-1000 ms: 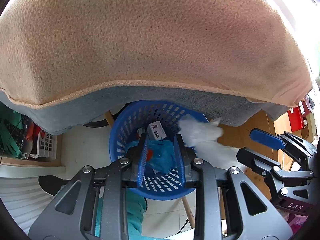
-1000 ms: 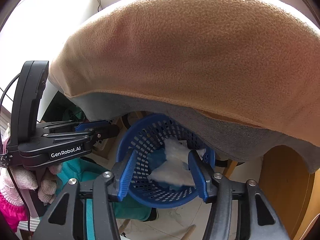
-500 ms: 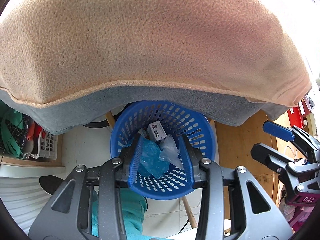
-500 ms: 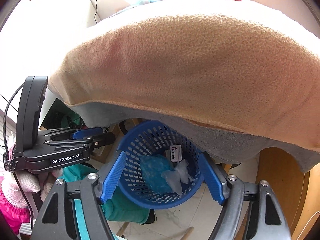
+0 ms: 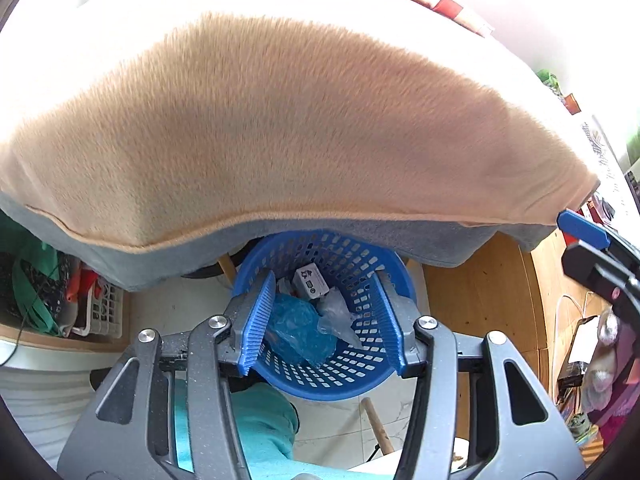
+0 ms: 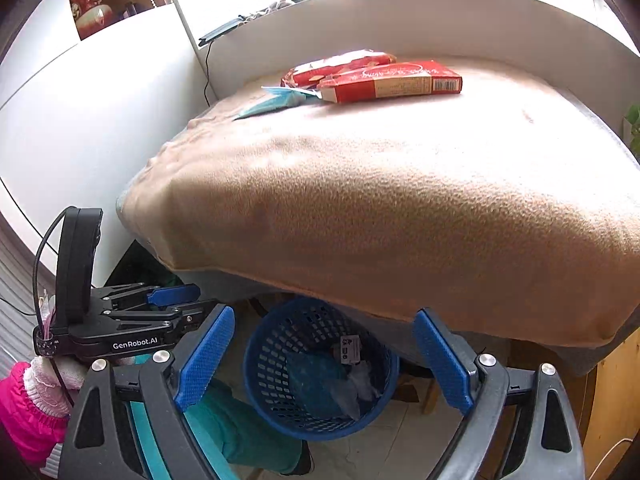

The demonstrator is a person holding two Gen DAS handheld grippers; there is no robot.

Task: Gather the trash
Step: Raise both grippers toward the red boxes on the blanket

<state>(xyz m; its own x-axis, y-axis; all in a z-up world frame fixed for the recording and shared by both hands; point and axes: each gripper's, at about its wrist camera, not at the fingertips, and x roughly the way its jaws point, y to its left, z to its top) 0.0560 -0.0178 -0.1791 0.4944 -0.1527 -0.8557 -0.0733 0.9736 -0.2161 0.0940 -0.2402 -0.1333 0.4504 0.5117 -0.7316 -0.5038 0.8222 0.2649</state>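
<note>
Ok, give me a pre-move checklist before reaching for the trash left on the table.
1. Left gripper empty: ok, jaws opening, nothing between them.
2. Right gripper empty: ok, jaws opening, nothing held.
3. Dropped pieces inside the blue basket: ok.
4. Trash left to collect: not ok, red box, red packet and blue wrapper lie on the blanket.
5. Room left in basket: ok.
</note>
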